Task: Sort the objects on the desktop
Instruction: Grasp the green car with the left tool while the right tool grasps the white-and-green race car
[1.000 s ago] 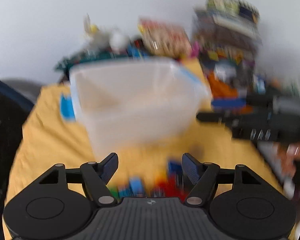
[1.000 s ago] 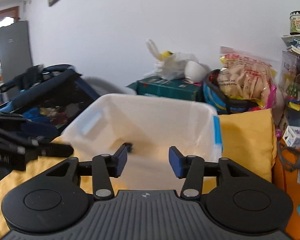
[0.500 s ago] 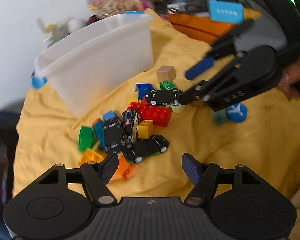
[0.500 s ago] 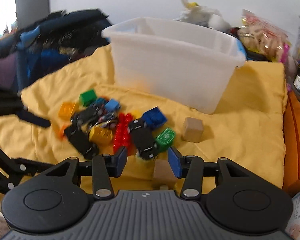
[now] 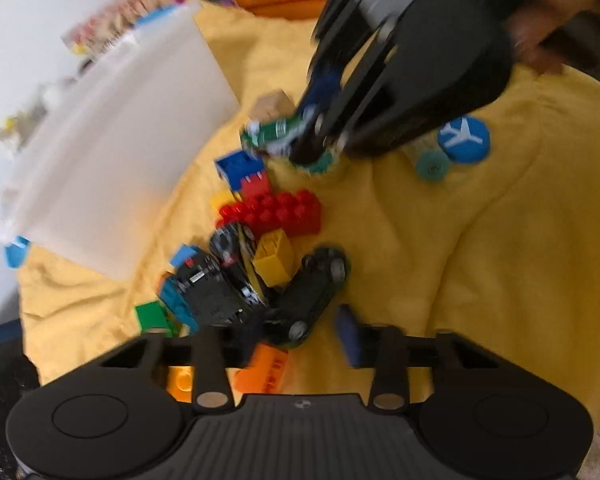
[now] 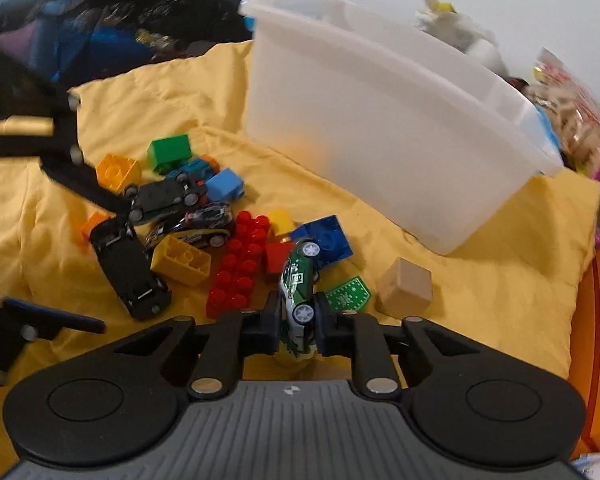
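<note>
A pile of toy cars and bricks lies on the yellow cloth [image 6: 480, 280] in front of a white bin [image 6: 380, 120]. My right gripper [image 6: 298, 320] is shut on a green toy car [image 6: 298, 280], tilted on its side; in the left wrist view the right gripper [image 5: 312, 148] shows the same car [image 5: 278, 134]. My left gripper [image 5: 296, 338] hangs over the pile's near edge, its jaws closing around an upturned black toy car [image 5: 308, 296]. From the right wrist view the left gripper's fingers [image 6: 80, 184] straddle that car [image 6: 130, 268] without pressing it.
A red brick [image 6: 240, 264], yellow brick [image 6: 182, 260], blue brick [image 6: 328, 236], green brick [image 6: 170, 150] and more black cars fill the pile. A wooden cube [image 6: 406, 288] and green tile [image 6: 348, 294] lie right. A blue disc [image 5: 464, 140] and teal gear [image 5: 432, 166] sit apart.
Both grippers dropped from bin height to the toy pile. The right one shut on the green car. The left jaws narrowed around the black car.
</note>
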